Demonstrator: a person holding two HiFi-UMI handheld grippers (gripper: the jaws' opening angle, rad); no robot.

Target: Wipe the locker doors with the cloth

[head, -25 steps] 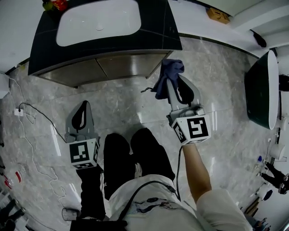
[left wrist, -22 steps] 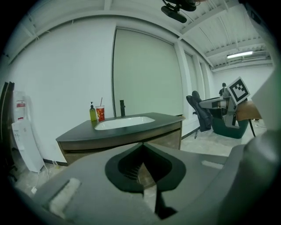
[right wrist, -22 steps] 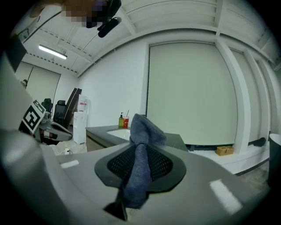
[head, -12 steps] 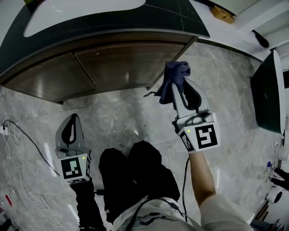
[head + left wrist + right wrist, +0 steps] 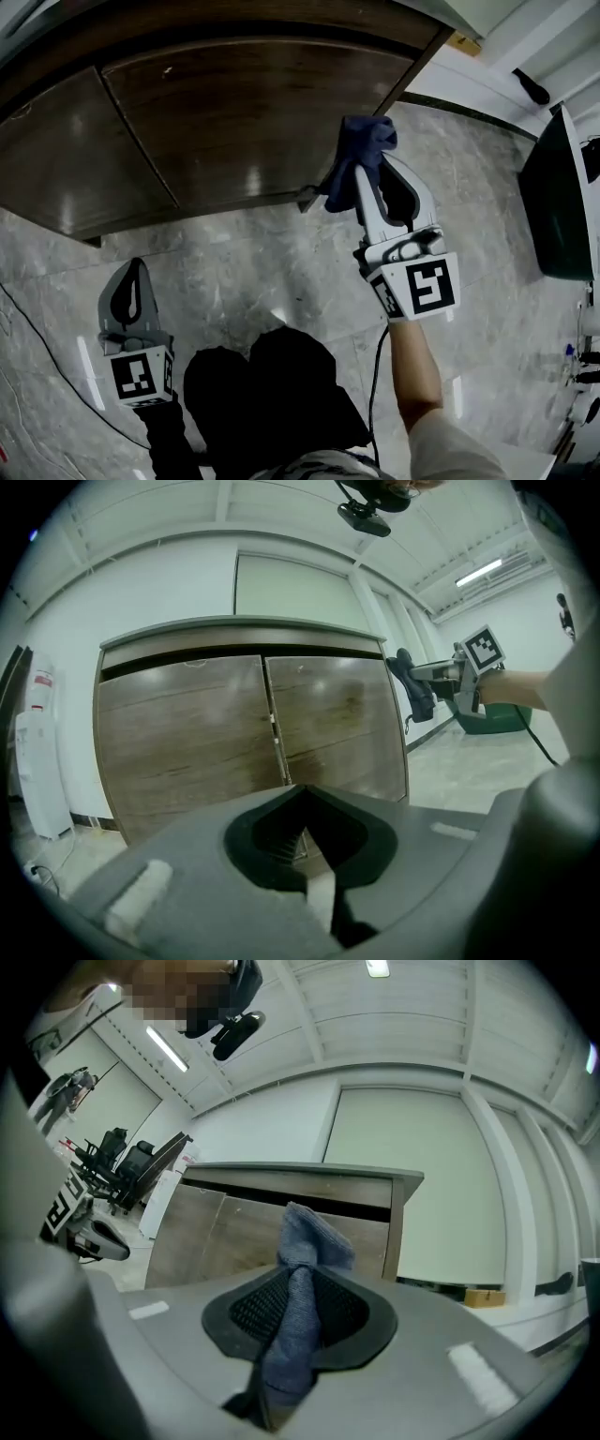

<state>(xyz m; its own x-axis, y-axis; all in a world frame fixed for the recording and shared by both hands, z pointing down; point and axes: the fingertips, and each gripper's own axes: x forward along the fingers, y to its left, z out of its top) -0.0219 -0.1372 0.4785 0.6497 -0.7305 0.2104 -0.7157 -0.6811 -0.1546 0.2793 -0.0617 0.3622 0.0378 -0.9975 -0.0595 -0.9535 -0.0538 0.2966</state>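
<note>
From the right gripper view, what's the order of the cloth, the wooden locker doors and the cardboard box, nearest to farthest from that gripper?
1. cloth, pinched in the right gripper.
2. locker doors, straight ahead, behind the cloth.
3. cardboard box, beyond the locker, low at right.

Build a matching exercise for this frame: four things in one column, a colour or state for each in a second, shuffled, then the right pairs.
1 cloth
2 left gripper
3 locker doors
4 floor

A grey marble
B shut, empty
C blue, clamped in right gripper
D brown wood, closed

Pairs: 1-C, 2-B, 3-D, 4-A
</note>
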